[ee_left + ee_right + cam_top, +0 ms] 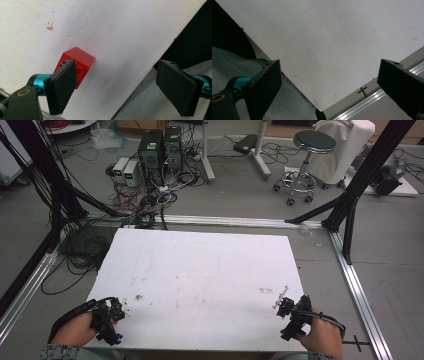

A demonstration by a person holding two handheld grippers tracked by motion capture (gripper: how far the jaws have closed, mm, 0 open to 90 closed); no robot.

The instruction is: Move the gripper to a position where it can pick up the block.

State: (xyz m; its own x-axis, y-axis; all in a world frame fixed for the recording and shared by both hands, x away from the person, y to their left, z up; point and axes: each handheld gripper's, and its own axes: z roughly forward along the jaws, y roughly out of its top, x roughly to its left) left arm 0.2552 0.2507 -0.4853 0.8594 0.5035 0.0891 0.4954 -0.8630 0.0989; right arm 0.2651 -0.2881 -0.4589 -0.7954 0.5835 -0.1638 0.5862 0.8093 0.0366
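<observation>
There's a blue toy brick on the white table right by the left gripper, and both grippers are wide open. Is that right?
Almost. The toy brick is red, not blue; the left gripper view shows it. The rest holds: it sits on the white table by the left gripper, and both it and the right gripper are wide open.

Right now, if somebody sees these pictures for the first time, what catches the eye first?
Most striking is the red brick on the white table, lying just beyond one jaw of the left gripper, whose jaws stand wide open. The right gripper is also open, at the table's near corner.
</observation>
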